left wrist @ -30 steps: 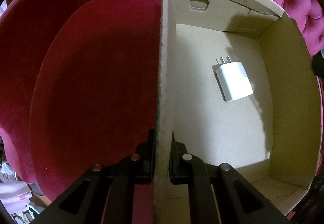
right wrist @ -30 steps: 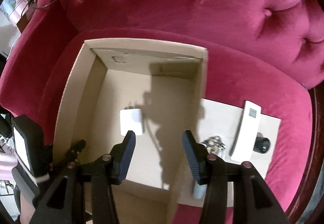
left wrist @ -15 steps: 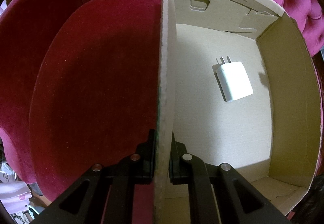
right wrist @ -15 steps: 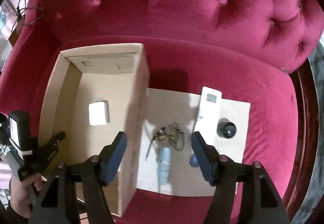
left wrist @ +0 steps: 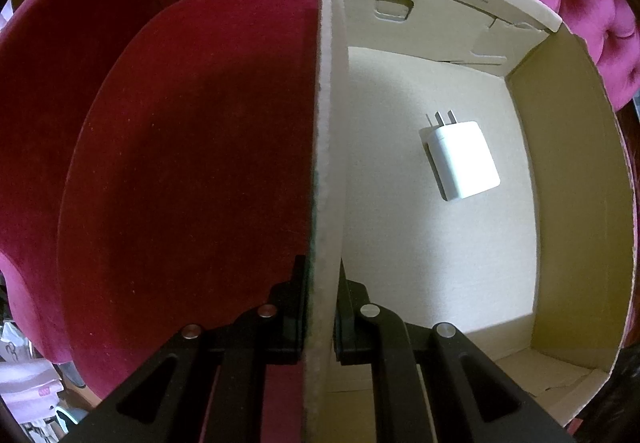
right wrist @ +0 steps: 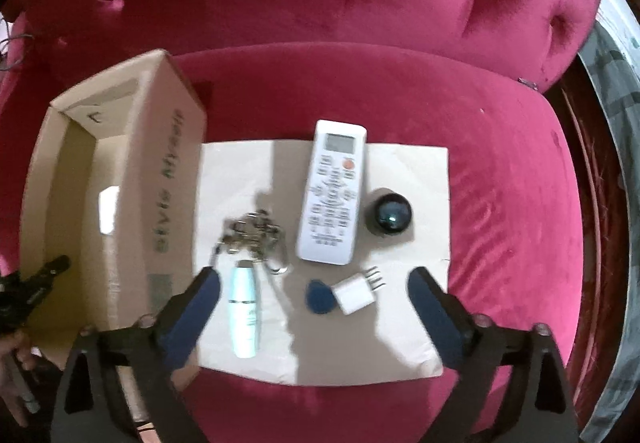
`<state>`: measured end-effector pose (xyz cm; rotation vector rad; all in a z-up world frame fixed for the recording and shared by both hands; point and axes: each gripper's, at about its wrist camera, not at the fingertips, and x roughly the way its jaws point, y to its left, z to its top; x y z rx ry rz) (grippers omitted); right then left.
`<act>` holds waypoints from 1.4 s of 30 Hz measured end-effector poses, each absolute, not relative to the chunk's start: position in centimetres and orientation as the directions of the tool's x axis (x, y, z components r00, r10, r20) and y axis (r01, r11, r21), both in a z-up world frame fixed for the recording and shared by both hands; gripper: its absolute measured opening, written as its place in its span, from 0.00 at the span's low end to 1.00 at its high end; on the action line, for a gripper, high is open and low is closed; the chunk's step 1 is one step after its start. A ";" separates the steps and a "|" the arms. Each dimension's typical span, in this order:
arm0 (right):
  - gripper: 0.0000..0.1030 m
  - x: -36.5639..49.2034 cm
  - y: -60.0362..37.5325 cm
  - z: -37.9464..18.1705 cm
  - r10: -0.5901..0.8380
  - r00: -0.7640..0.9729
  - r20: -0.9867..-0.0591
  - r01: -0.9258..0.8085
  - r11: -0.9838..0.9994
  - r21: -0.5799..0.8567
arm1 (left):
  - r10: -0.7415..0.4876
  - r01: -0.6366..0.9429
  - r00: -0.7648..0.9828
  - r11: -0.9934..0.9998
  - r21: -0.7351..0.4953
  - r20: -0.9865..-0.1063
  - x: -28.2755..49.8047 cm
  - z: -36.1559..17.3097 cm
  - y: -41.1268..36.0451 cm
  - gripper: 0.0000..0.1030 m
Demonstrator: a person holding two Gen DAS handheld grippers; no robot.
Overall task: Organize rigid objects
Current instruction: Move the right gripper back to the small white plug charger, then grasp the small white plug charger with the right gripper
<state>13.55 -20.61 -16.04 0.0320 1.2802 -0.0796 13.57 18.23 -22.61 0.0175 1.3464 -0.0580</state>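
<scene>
Clamping the cardboard box (left wrist: 326,163) by its side wall, the left gripper (left wrist: 323,303) holds jaws tight, white charger (left wrist: 462,159) lying inside. Right gripper (right wrist: 314,285) hangs jaws opening wide, empty, above the cardboard sheet's (right wrist: 420,171) near edge, where small plug (right wrist: 356,293) and blue tag (right wrist: 318,297) lie.

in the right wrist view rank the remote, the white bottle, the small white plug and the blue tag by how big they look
1. remote, clearly the largest
2. white bottle, shorter and much narrower
3. small white plug and blue tag: these look about alike, so no ranking between them.
All four lie on the same flat cardboard sheet.
</scene>
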 end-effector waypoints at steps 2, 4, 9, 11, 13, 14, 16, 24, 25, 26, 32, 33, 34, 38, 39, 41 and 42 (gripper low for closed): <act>0.98 13.5 -21.5 -17.2 -0.040 0.276 -0.960 0.093 0.996 -0.015 | -0.027 0.057 0.223 0.998 -0.014 -0.974 13.6 -22.6 18.1 0.10; 0.98 13.5 -22.3 -18.3 -0.037 0.266 -0.963 0.112 0.994 -0.007 | -0.028 0.054 0.223 0.998 -0.017 -0.974 13.6 -22.6 18.1 0.10; 0.98 13.5 -24.1 -20.8 -0.014 0.252 -0.968 0.144 0.989 0.023 | -0.027 0.055 0.223 0.998 -0.015 -0.974 13.6 -22.5 18.1 0.10; 0.98 13.6 -24.7 -21.8 -0.005 0.242 -0.970 0.161 0.986 0.035 | -0.025 0.056 0.223 0.998 -0.013 -0.974 13.6 -22.4 18.0 0.10; 0.98 13.6 -25.2 -22.7 -0.010 0.228 -0.974 0.174 0.984 0.030 | -0.025 0.054 0.223 0.998 -0.013 -0.974 13.6 -22.4 18.0 0.10; 0.98 13.6 -25.4 -23.1 -0.011 0.222 -0.975 0.175 0.984 0.029 | -0.025 0.054 0.224 0.998 -0.013 -0.974 13.6 -22.4 18.0 0.10; 0.98 13.8 -25.8 -23.8 -0.007 0.207 -0.978 0.174 0.984 0.029 | -0.025 0.053 0.224 0.998 -0.013 -0.974 13.6 -22.4 17.9 0.10; 0.92 14.4 -27.0 -25.4 0.011 0.170 -0.985 0.179 0.983 0.042 | -0.023 0.054 0.224 0.998 -0.012 -0.974 13.5 -22.4 17.9 0.10; 0.88 14.5 -27.2 -25.4 0.017 0.165 -0.986 0.178 0.983 0.047 | -0.023 0.054 0.224 0.999 -0.011 -0.974 13.5 -22.4 17.8 0.10; 0.85 14.6 -27.2 -25.6 0.018 0.159 -0.987 0.175 0.983 0.046 | -0.023 0.053 0.224 0.999 -0.011 -0.974 13.5 -22.4 17.8 0.10; 0.53 14.1 -26.8 -26.5 0.048 0.135 -0.990 0.181 0.981 0.072 | -0.021 0.053 0.225 0.999 -0.010 -0.974 13.5 -22.4 17.7 0.10; 0.48 14.2 -26.7 -26.7 0.046 0.136 -0.990 0.180 0.981 0.070 | -0.021 0.054 0.225 0.999 -0.009 -0.974 13.5 -22.4 17.7 0.10; 0.48 14.2 -26.6 -26.7 0.049 0.139 -0.989 0.177 0.981 0.074 | -0.021 0.054 0.225 0.998 -0.009 -0.974 13.5 -22.4 17.7 0.10; 0.48 13.9 -26.1 -26.6 0.040 0.139 -0.990 0.162 0.985 0.062 | -0.021 0.054 0.225 0.998 -0.009 -0.974 13.4 -22.4 17.6 0.10; 0.48 13.9 -26.0 -26.6 0.034 0.138 -0.990 0.160 0.985 0.057 | -0.020 0.054 0.225 0.999 -0.009 -0.974 13.4 -22.4 17.6 0.10; 0.48 13.7 -25.7 -26.2 0.031 0.137 -0.990 0.160 0.986 0.053 | -0.020 0.054 0.225 0.999 -0.008 -0.974 13.4 -22.4 17.6 0.10; 0.48 13.6 -25.7 -26.0 0.028 0.136 -0.990 0.160 0.986 0.049 | -0.019 0.054 0.225 0.998 -0.007 -0.974 13.4 -22.5 17.6 0.10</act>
